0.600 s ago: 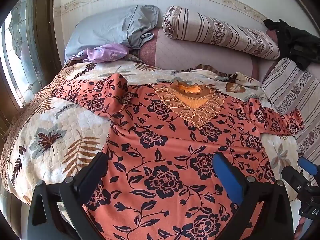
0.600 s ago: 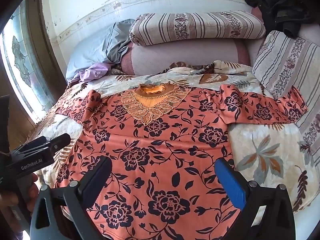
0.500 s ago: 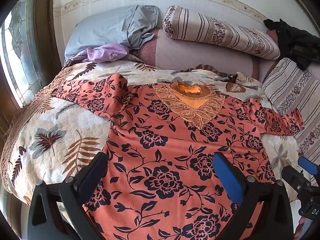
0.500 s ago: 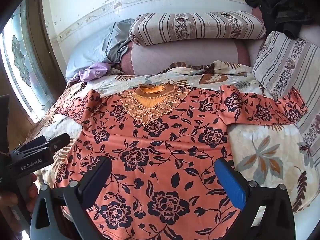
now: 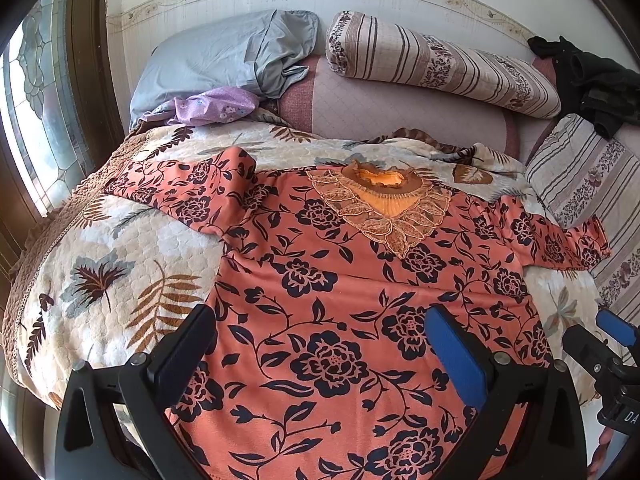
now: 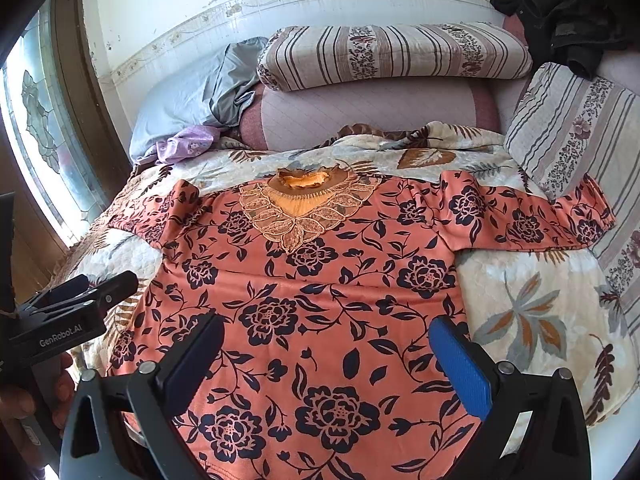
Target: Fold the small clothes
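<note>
Blouse (image 5: 340, 320), coral with dark navy roses and a lace-trimmed orange neckline (image 5: 380, 200), lies face up and spread flat on a leaf-patterned quilt (image 5: 100, 280) covering the bed. From the left wrist view its collar sits at twelve o'clock, one sleeve (image 5: 180, 192) reaches toward ten o'clock, the other sleeve (image 5: 560, 244) toward two o'clock, and the hem runs out of the picture at six o'clock.

Nothing has changed over the last half second: the garment shows the same creases and outline, with no fold begun, and both tools hover where they were. That suggests a pause before the first fold, probably bringing a sleeve or a side edge inward.

The left gripper (image 5: 320, 344) hangs above the lower body of the blouse, jaws spread fully wide, holding nothing. The right gripper (image 6: 328, 356) does the same just beside it, also wide open and empty. In the right wrist view the left tool appears at nine o'clock, with the person's hand (image 6: 36, 392) gripping its handle.

Beyond the blouse, at twelve o'clock, lie a striped bolster (image 5: 432, 64), a grey pillow (image 5: 224, 60) and a crumpled lilac cloth (image 5: 212, 106). Dark clothing (image 5: 592, 80) is heaped at two o'clock.
</note>
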`<action>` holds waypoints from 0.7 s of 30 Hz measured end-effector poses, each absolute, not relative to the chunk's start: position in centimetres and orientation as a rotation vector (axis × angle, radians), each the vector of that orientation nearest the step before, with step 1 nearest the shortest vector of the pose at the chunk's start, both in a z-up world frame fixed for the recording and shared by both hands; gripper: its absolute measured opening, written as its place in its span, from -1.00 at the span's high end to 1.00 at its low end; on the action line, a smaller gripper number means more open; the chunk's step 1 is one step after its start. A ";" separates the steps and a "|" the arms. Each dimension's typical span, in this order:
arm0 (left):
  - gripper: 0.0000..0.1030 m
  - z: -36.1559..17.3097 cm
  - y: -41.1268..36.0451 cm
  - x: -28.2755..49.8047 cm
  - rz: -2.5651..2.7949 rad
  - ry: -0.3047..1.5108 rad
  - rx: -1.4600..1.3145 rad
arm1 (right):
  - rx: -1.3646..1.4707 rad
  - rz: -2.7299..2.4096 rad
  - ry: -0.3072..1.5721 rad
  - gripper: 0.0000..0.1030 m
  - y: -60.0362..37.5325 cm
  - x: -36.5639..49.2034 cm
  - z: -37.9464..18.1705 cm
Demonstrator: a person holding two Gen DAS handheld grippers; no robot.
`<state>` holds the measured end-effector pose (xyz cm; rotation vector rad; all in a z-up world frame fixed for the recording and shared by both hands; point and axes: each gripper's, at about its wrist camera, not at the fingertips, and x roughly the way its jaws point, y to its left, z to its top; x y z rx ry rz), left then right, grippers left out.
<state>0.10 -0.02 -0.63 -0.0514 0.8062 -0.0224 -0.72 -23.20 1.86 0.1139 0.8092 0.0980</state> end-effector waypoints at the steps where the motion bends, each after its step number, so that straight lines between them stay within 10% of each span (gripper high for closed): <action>1: -1.00 -0.6 0.0 0.1 -0.023 0.806 -0.052 | 0.114 0.097 0.809 -1.00 -23.1 -0.7 1.8; 21: -1.00 -0.4 -0.4 0.0 -0.025 0.804 -0.044 | 0.085 0.072 0.820 -1.00 -23.3 -0.7 2.0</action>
